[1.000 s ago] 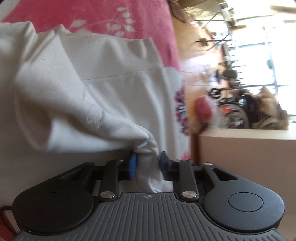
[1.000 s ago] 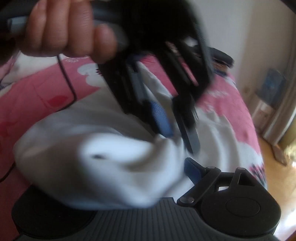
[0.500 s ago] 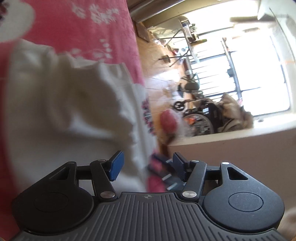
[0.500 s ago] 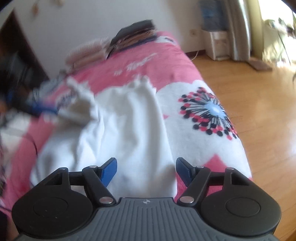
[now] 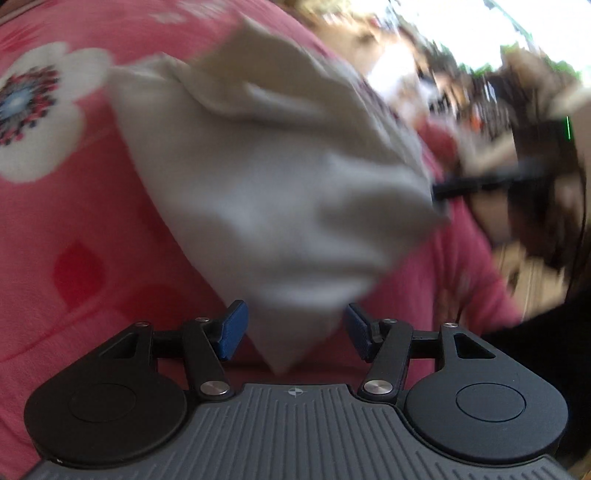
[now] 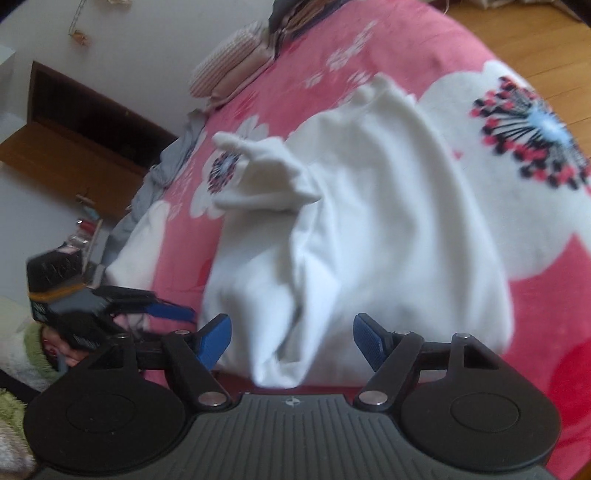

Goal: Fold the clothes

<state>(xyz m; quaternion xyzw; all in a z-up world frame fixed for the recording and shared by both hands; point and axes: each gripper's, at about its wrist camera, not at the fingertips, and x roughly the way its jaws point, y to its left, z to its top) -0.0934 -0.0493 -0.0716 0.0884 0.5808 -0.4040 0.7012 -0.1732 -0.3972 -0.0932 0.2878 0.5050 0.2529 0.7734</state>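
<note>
Left gripper (image 5: 293, 328): jaws set apart at a middling gap, blue pads clear of any cloth; they opened within the last second and now stand off both sides of a hanging corner of the white garment (image 5: 280, 184). The corner lies between the pads without being pressed. Seen from the right wrist view, this same gripper (image 6: 173, 312) sits at the lower left, just beside the garment's near edge, carried by a hand (image 6: 64, 345) in a green cuff.

Right gripper (image 6: 291, 338): jaws wide, pads free; they narrowed a little, then widened slightly within the last second. A loose fold of the white garment (image 6: 369, 229) lies between the pads, untouched by either. In the left wrist view the right gripper shows only as a dark blurred shape at the right edge; its jaws cannot be read there.

White garment: spread on the bed (image 6: 554, 332), rumpled, one sleeve (image 6: 258, 170) lying crumpled across its left side. Its near end bunches toward both grippers.

Bed: covered by a pink blanket (image 5: 74, 229) printed with large white flowers having dark dotted centres; one flower (image 6: 532, 133) lies just beside the garment's right edge.

Further out: striped pillows (image 6: 229, 70) and a stack of folded cloth (image 6: 299, 18) at the head of the bed; grey cloth (image 6: 162, 173) along the far side; a brown wooden cabinet (image 6: 74, 122) against the white wall; wooden floor (image 6: 535, 40) at the upper right.
</note>
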